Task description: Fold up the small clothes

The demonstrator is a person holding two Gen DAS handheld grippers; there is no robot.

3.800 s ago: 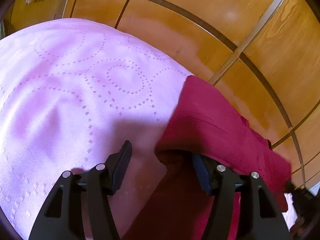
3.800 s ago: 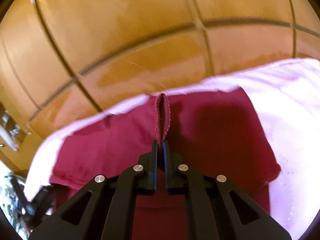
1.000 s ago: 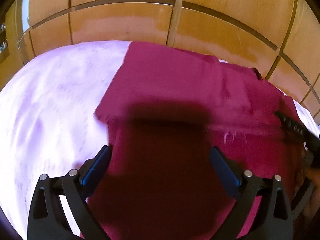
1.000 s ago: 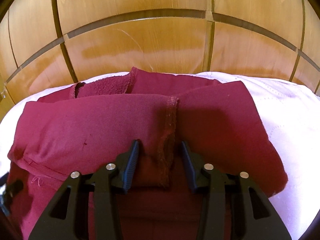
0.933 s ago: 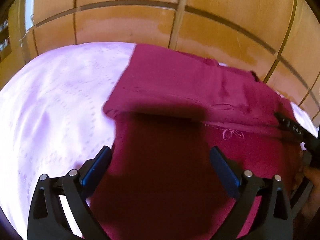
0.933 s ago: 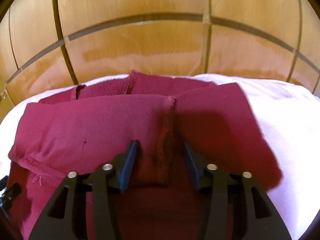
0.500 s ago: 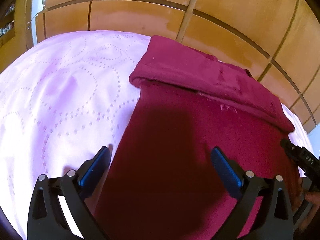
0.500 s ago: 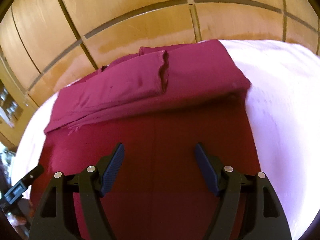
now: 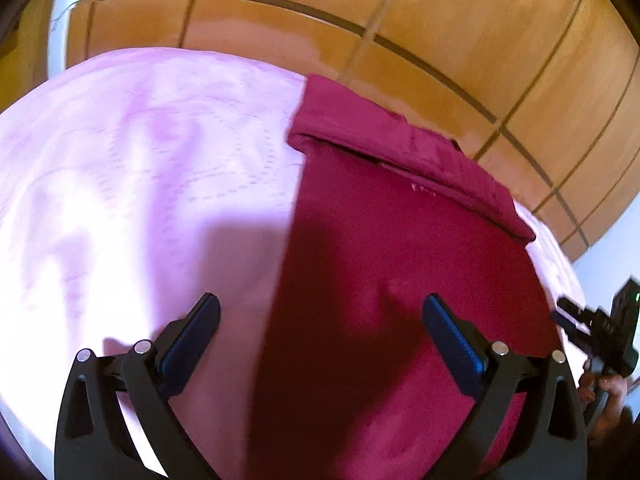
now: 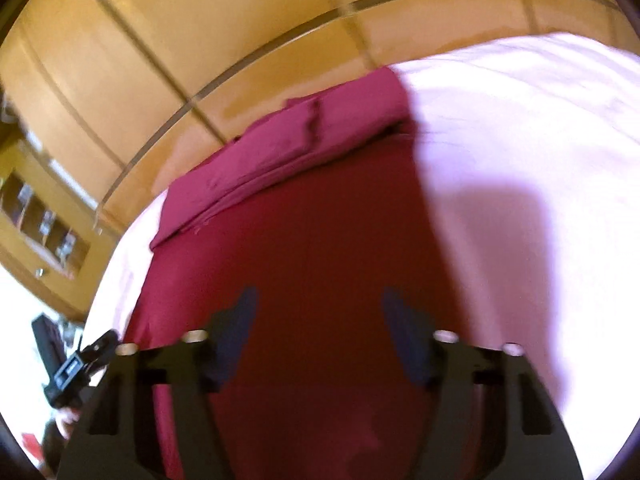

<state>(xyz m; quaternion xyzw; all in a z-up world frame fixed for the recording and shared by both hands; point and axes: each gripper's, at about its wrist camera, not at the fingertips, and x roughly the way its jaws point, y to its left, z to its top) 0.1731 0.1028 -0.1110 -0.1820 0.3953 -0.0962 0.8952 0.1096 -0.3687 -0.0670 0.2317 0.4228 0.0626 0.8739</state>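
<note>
Garment: maroon cloth (image 9: 392, 280) spread flat on pink bedspread (image 9: 120, 168), far edge folded over at 12 o'clock.
Left gripper (image 9: 320, 312): jaws wide apart, holding nothing, straddling the cloth's 9 o'clock edge.
Right gripper (image 10: 316, 312): jaws spread, empty, cloth between and beyond fingers.
Backdrop: wooden panelling (image 10: 200, 40).

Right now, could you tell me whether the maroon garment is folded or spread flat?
Partly folded: the maroon garment has its far edge doubled into a band; the rest lies flat.
</note>
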